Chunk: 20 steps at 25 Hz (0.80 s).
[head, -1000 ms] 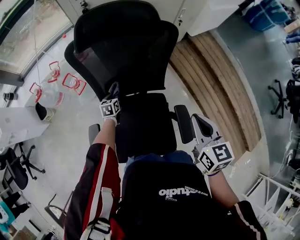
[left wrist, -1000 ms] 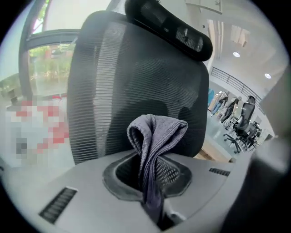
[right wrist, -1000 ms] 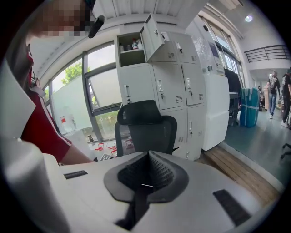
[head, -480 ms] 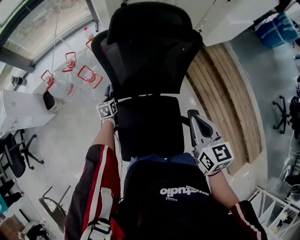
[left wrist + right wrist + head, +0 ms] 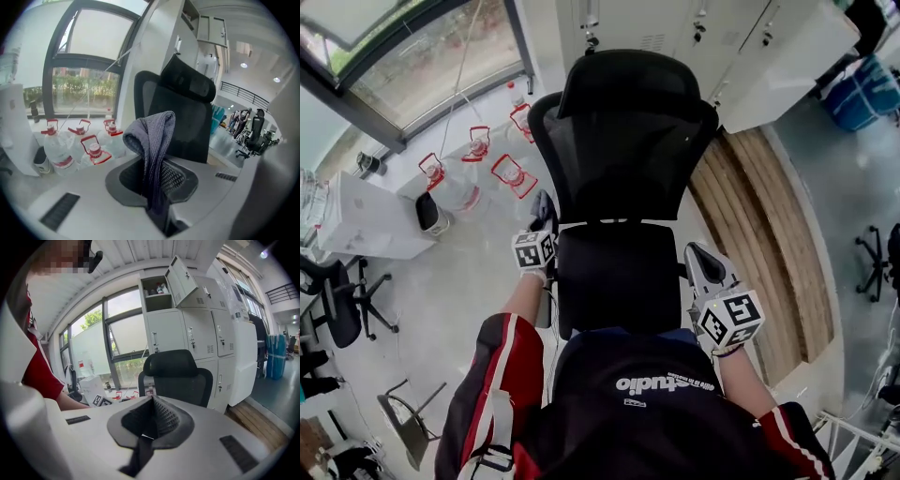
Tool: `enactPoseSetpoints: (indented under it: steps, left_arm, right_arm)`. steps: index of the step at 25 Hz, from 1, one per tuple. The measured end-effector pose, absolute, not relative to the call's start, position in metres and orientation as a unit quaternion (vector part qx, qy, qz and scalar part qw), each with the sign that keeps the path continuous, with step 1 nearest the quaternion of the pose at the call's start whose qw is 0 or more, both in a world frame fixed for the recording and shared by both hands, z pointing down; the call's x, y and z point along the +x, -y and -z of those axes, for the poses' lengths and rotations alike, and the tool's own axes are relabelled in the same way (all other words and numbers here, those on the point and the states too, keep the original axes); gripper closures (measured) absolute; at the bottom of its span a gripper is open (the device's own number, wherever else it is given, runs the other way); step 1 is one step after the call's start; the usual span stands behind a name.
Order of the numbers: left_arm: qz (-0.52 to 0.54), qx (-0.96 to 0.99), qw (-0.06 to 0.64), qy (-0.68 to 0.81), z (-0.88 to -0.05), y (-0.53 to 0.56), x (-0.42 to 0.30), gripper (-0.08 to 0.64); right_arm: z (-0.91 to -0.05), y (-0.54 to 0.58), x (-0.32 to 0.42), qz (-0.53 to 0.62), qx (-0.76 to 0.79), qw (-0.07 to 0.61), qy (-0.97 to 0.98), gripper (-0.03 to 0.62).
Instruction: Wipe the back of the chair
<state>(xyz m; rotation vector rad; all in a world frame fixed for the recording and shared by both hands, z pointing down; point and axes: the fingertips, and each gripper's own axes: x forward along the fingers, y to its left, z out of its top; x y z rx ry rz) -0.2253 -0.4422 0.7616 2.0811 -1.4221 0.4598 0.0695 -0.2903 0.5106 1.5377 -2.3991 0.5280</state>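
Note:
A black mesh office chair stands in front of me, its back [image 5: 628, 141] upright above the seat [image 5: 619, 272]. My left gripper [image 5: 544, 214] hovers at the chair's left side, level with where back and seat meet. It is shut on a grey cloth [image 5: 152, 140] that stands folded above the jaws, with the chair back [image 5: 185, 117] a short way beyond. My right gripper [image 5: 701, 258] sits by the seat's right side, shut with nothing in it. The right gripper view shows the whole chair [image 5: 176, 376] ahead of the right gripper [image 5: 147, 427].
Several water bottles with red handles [image 5: 478, 164] stand on the floor left of the chair. White lockers [image 5: 694, 28] line the wall behind it. A wooden platform [image 5: 769, 244] runs along the right. A white unit [image 5: 366, 220] and another office chair [image 5: 337, 309] are at far left.
The head view has swung, so the chair now sits lower and further right in frame. The left gripper stays by the chair's left side with the cloth. The right gripper has barely moved.

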Motion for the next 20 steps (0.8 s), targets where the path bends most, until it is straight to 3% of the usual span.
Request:
enactPoseSetpoints:
  steps: [12,20]
  left_arm:
    - [-0.093,0.882,0.146,0.439,-0.53,0.36,-0.13,0.505]
    - [-0.054,0.907,0.139,0.393,-0.478,0.321,-0.098,0.503]
  right_arm:
    - [-0.464,0.292,0.034,-0.153,0.512,0.082,0.841,0.595]
    - [-0.45,0.272,0.037,-0.154,0.536,0.068,0.827,0.595]
